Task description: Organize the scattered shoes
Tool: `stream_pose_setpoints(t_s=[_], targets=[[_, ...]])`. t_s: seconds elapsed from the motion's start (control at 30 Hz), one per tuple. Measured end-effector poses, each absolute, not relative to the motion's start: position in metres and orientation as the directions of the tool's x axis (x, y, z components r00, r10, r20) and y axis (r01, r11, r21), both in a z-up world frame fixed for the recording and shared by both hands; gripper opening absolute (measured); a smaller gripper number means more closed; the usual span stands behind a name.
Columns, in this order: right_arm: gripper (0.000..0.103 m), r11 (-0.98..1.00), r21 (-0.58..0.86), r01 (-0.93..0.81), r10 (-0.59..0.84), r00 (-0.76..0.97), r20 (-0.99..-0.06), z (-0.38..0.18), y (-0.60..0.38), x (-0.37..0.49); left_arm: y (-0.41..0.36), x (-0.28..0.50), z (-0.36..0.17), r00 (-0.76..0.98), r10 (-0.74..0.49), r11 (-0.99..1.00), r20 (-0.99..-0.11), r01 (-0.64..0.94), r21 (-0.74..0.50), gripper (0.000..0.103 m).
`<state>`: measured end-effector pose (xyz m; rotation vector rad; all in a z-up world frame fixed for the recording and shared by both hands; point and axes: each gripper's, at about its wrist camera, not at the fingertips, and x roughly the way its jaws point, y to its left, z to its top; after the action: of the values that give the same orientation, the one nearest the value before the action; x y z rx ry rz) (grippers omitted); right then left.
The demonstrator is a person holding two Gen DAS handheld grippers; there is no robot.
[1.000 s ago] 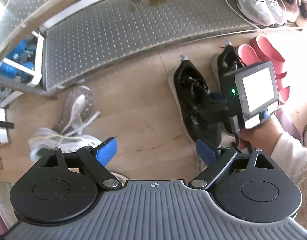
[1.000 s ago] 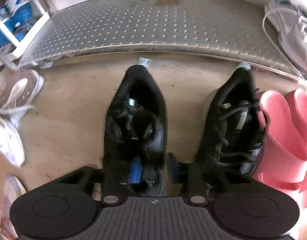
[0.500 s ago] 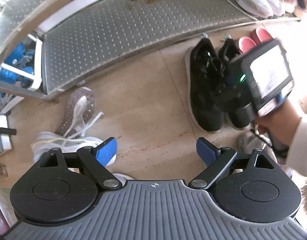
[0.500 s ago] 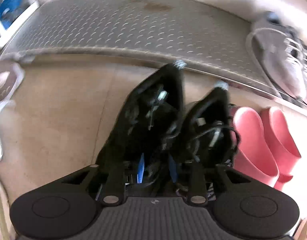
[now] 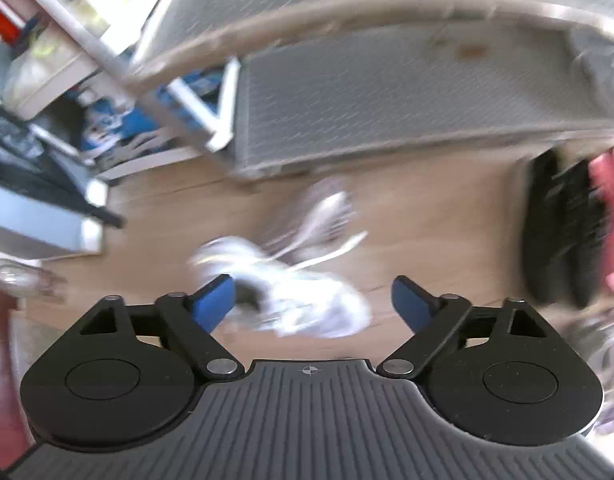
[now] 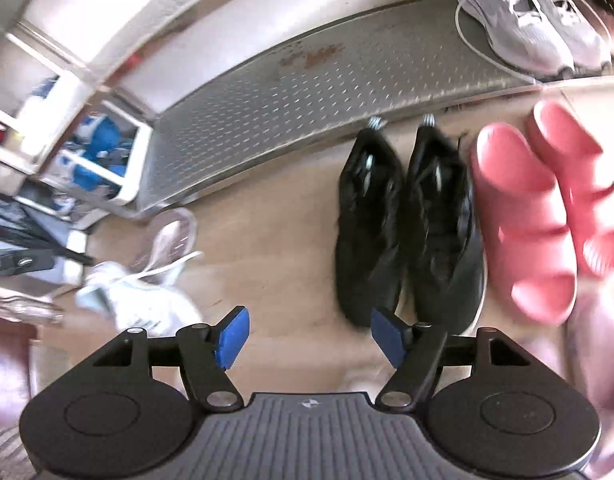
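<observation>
A pair of black shoes (image 6: 367, 220) stands side by side on the wooden floor, toes at the metal shelf (image 6: 287, 96), with pink slippers (image 6: 523, 220) to their right. My right gripper (image 6: 309, 338) hangs above and behind their heels, jaws opening, nothing between them. Two white sneakers lie scattered at the left, one upright (image 6: 147, 296) and one sole-up (image 6: 167, 240). The left wrist view is blurred: my left gripper (image 5: 313, 300) hovers over the upright white sneaker (image 5: 303, 292), jaws wide and closing a little, pads clear of it. The black shoes (image 5: 555, 232) show at its right edge.
Grey sneakers (image 6: 531, 20) rest on the shelf at the far right. A white rack (image 6: 127, 168) with blue things stands at the shelf's left end. Dark flat objects (image 6: 23, 240) lie at the left edge. Bare floor lies between the white sneakers and the black pair.
My right gripper let go of the left black shoe, which now stands against its mate, and lifted back. My left gripper swung left, bringing the white sneakers to the middle of its view.
</observation>
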<state>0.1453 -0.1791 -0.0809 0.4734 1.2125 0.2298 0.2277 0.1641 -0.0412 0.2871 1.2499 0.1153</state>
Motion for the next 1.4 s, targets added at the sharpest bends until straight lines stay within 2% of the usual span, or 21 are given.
stream_pose_setpoints(t_s=[0.03,0.1,0.2,0.3,0.37,0.47,0.57,0.63,0.67,0.7,0.8,0.97,1.03,1.2,1.4], targets=[[0.069,0.874,0.479,0.079,0.426,0.347,-0.836,-0.079,-0.18,0.136,0.184,0.227,-0.063,0.26,0.25,0.956,-0.933,0.089,0.28,0.08],[0.069,0.86,0.503,0.083,0.449,0.346,-0.824,-0.077,-0.175,0.123,0.2,0.226,-0.09,0.177,0.233,0.956,-0.956,0.136,0.258,0.074],[0.07,0.867,0.496,0.049,0.456,0.324,-0.829,-0.083,-0.162,0.122,0.207,0.229,-0.112,0.149,0.274,0.932,-0.95,0.204,0.301,0.075],[0.07,0.88,0.474,0.01,0.45,0.3,-0.841,-0.09,-0.148,0.128,0.207,0.238,-0.127,0.186,0.304,0.903,-0.934,0.256,0.345,0.08],[0.07,0.882,0.471,0.019,0.446,0.287,-0.847,-0.097,-0.142,0.133,0.205,0.242,-0.138,0.191,0.288,0.891,-0.938,0.305,0.336,0.081],[0.07,0.883,0.468,0.032,0.443,0.273,-0.854,-0.106,-0.135,0.142,0.202,0.25,-0.166,0.168,0.363,0.825,-0.917,0.399,0.4,0.079],[0.071,0.891,0.454,0.021,0.433,0.262,-0.862,-0.112,-0.128,0.147,0.203,0.257,-0.196,0.144,0.436,0.755,-0.888,0.478,0.449,0.068],[0.071,0.896,0.444,0.014,0.426,0.251,-0.869,-0.117,-0.128,0.147,0.204,0.26,-0.209,0.129,0.428,0.745,-0.894,0.509,0.43,0.059],[0.072,0.899,0.438,0.01,0.423,0.245,-0.872,-0.119,-0.128,0.147,0.203,0.262,-0.216,0.11,0.413,0.75,-0.904,0.522,0.406,0.052],[0.072,0.901,0.433,0.02,0.416,0.239,-0.877,-0.122,-0.13,0.147,0.2,0.262,-0.221,0.09,0.399,0.752,-0.913,0.537,0.382,0.018],[0.072,0.907,0.418,0.048,0.398,0.222,-0.89,-0.13,-0.137,0.146,0.186,0.257,-0.216,0.113,0.384,0.693,-0.917,0.621,0.366,0.011],[0.072,0.902,0.421,0.091,0.394,0.225,-0.891,-0.13,-0.15,0.144,0.158,0.241,-0.162,0.193,0.212,0.68,-0.958,0.675,0.286,0.009],[0.072,0.893,0.431,0.128,0.395,0.235,-0.888,-0.126,-0.158,0.143,0.147,0.226,-0.157,0.208,0.176,0.628,-0.962,0.729,0.272,0.009],[0.073,0.887,0.441,0.136,0.402,0.241,-0.883,-0.12,-0.163,0.139,0.099,0.177,-0.166,0.256,0.134,0.339,-0.957,0.896,0.287,0.011],[0.074,0.89,0.434,0.138,0.399,0.222,-0.89,-0.121,-0.163,0.136,0.074,0.139,-0.179,0.317,0.106,0.007,-0.942,0.947,0.32,0.01]])
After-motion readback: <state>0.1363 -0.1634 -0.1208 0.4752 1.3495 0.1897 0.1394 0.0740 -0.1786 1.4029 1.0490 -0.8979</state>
